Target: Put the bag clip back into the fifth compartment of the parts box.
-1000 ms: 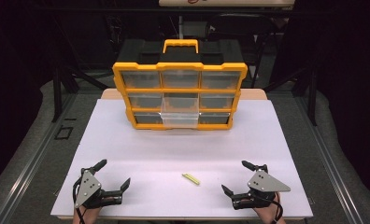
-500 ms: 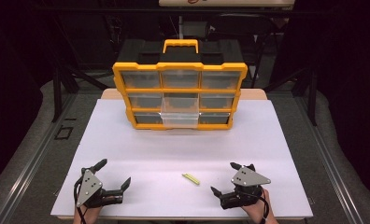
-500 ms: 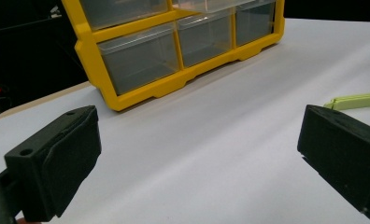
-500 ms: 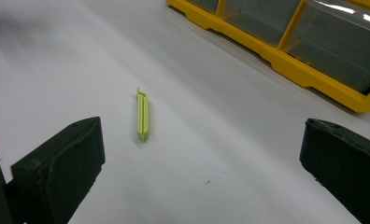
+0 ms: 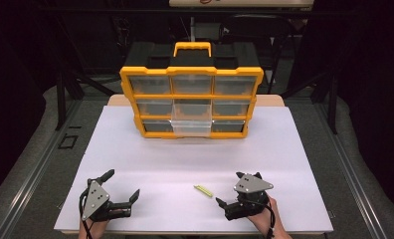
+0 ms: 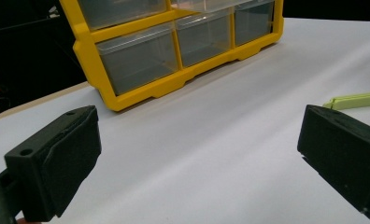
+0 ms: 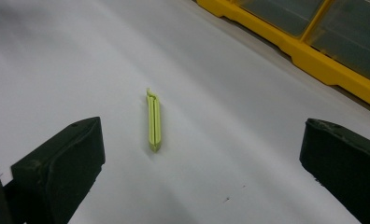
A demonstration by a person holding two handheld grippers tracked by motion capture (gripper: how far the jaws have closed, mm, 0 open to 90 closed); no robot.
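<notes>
A small yellow-green clip point(image 5: 202, 189) lies flat on the white table point(image 5: 294, 149), near the front edge and a little right of the middle. The right gripper point(image 5: 230, 196) sits just to the right of it, held by a hand point(image 5: 264, 219) that comes in from the near edge, and it points left toward the clip with its jaws spread wide and nothing between them. In the right gripper view the clip point(image 7: 153, 122) lies lengthwise on the bare table, ahead of the gap between the two black jaws and nearer the left one, touching neither. The left gripper point(image 5: 121, 187) rests at the near left of the table, well apart from the clip, and its jaws are also wide open and hold nothing. In the left gripper view the clip point(image 6: 353, 100) shows at the far right, just beyond the tip of the right-hand jaw. At the far side of the table stands a yellow and black drawer box point(image 5: 191, 99) with clear drawers in three rows and a yellow handle on top; its bottom middle drawer point(image 5: 191, 128) is pulled out a little toward the near side.
</notes>
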